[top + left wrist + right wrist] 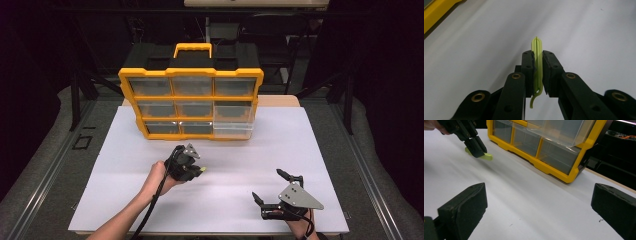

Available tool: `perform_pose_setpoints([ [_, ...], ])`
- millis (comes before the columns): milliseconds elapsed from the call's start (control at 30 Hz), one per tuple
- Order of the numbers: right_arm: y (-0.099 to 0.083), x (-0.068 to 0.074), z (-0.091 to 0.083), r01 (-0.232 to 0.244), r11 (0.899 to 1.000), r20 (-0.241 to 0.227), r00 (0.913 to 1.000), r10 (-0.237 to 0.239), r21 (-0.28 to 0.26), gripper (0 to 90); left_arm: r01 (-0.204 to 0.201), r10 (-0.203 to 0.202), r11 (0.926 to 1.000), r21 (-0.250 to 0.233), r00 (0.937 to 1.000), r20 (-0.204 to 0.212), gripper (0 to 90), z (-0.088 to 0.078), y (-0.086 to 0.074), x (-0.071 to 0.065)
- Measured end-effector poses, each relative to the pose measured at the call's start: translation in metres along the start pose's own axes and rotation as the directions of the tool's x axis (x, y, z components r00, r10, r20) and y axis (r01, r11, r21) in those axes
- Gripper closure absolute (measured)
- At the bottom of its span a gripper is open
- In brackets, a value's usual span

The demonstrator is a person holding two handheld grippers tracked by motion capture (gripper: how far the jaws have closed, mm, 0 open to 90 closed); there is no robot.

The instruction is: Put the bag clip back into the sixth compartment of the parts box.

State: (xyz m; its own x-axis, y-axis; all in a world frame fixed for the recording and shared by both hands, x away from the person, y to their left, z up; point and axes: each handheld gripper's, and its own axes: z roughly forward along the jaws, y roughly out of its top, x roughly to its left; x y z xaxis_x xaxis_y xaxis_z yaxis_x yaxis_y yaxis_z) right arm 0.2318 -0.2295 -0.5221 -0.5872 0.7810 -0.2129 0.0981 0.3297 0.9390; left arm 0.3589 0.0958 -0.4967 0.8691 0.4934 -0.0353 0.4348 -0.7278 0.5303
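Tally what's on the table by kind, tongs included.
Yellow plastic drawer organizer with clear drawers: 1
Thin lime-green plastic clip, clamped in the left tongs: 1
Black two-jaw tongs, left plus the open right tongs: 2
Total: 4

Before me a yellow drawer organizer (191,102) stands at the far side of the white surface (220,190), its lower right clear drawer (233,128) pulled out.

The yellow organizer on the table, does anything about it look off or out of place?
Yes. On the yellow organizer, the lower right clear drawer sticks out from the frame while the others sit flush.
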Motion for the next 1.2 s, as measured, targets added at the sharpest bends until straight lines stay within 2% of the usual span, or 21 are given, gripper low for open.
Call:
perform_pose_setpoints([
  [167,0.000,0.000,0.000,0.000,1.000,-0.003,1.0000,0.000,0.003,0.0,-0.039,0.038,0.9980,0.051,0.9991,0.020,80.4,-0.006,0.006,0.014],
  [267,0.000,0.000,0.000,0.000,1.000,-0.003,1.0000,0.000,0.003,0.0,-0.060,0.056,0.9925,0.106,0.9973,0.049,80.4,-0.008,0.010,0.021],
  [400,0.000,0.000,0.000,-0.003,1.000,-0.005,1.0000,0.003,0.002,0.0,-0.081,0.070,0.9857,0.148,0.9945,0.078,80.4,-0.011,0.015,0.030],
  [733,0.000,0.000,0.000,-0.002,1.000,-0.006,1.0000,0.002,0.000,0.0,-0.115,0.101,0.9708,0.210,0.9919,0.077,80.4,-0.019,0.024,0.046],
  [800,0.000,0.000,0.000,-0.002,1.000,-0.007,1.0000,0.002,0.001,0.0,-0.132,0.119,0.9645,0.229,0.9904,0.071,80.4,-0.022,0.027,0.049],
  [933,0.000,0.000,0.000,-0.002,1.000,-0.008,1.0000,0.002,0.002,0.0,-0.138,0.126,0.9627,0.233,0.9899,0.065,80.4,-0.025,0.031,0.051],
  [1133,0.000,-0.001,0.001,-0.006,1.000,-0.010,0.9999,0.006,0.002,0.0,-0.173,0.163,0.9483,0.266,0.9848,0.060,80.4,-0.031,0.038,0.054],
  [1200,-0.001,-0.001,0.001,-0.006,1.000,-0.012,0.9999,0.006,0.003,0.0,-0.176,0.167,0.9461,0.272,0.9843,0.056,80.4,-0.033,0.040,0.056],
])
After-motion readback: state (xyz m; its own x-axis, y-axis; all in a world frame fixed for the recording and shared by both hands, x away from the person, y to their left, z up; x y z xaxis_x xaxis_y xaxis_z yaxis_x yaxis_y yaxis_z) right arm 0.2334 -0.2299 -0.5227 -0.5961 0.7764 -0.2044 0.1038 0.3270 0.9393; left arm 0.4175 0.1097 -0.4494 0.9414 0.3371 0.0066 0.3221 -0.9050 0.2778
